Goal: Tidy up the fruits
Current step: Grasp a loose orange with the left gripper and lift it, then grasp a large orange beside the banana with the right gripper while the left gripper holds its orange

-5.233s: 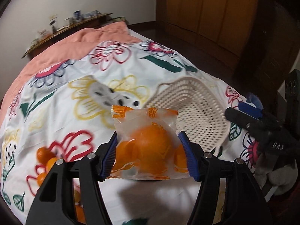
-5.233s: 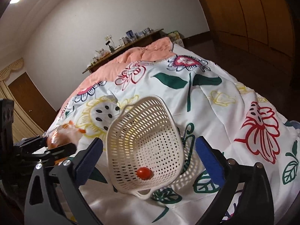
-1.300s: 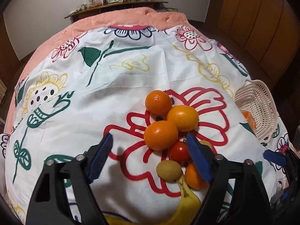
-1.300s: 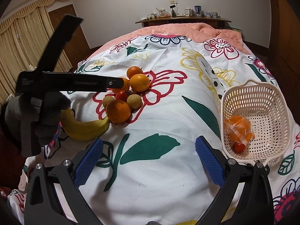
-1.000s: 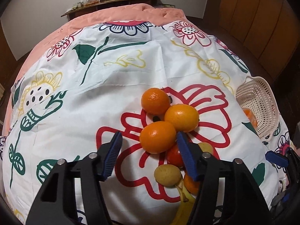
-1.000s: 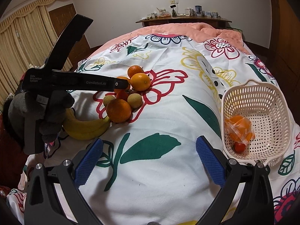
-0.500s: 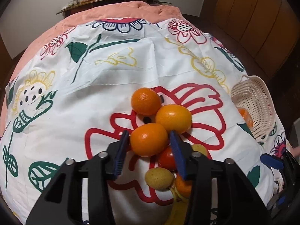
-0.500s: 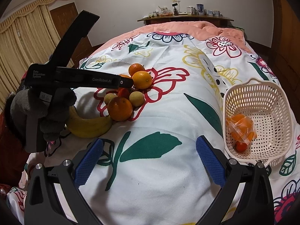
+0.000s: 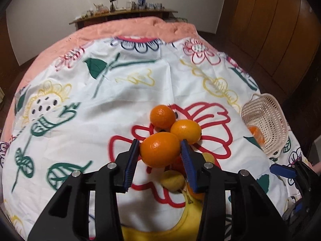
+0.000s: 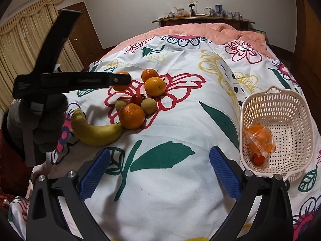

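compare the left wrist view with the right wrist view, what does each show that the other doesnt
Only the left wrist view shows the left gripper clamped pad to pad on an orange.

Only the right wrist view shows the curtains, the whole banana, and the small tomato beside the bagged oranges.

Both show the floral bedspread, the fruit pile and the basket.

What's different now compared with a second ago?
The left gripper closed on the nearest orange and lifted it off the fruit pile. The right gripper, the basket and the bagged oranges stayed put.
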Available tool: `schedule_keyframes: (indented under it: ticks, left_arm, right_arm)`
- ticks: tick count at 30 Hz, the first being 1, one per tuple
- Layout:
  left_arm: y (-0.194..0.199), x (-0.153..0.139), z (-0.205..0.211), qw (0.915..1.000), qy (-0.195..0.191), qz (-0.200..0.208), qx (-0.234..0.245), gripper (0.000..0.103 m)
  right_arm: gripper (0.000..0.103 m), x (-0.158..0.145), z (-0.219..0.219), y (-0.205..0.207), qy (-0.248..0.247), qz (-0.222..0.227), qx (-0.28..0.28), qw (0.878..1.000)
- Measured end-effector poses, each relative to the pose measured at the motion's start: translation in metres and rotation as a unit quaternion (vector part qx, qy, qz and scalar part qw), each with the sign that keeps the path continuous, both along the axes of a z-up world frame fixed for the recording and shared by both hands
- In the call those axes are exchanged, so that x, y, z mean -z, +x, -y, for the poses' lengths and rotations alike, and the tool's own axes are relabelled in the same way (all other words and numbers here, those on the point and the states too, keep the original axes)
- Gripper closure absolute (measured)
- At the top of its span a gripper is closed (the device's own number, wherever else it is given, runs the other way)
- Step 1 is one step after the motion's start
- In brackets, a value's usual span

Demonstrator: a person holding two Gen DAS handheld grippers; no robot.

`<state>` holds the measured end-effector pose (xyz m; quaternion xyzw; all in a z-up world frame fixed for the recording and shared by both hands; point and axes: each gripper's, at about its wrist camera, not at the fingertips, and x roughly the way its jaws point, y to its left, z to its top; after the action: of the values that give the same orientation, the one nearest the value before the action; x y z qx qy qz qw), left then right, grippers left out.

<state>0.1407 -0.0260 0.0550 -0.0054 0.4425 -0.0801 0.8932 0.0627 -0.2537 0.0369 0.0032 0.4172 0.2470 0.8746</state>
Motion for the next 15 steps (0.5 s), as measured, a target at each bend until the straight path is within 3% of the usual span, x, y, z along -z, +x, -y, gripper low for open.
schedule_keyframes:
  ticks: [8, 15]
  left_arm:
    - [-0.028, -0.025, -0.022, 0.9983, 0.001, 0.048, -0.032, 0.059]
    - [-0.045, -0.034, -0.038, 0.996, -0.001, 0.073, -0.053, 0.059]
  right_arm:
    - [0.012, -0.022, -0.019, 0.003, 0.009, 0.009, -0.032, 0.999]
    - [0.029, -0.015, -0.042, 0.024, 0.024, -0.044, -0.044, 0.998]
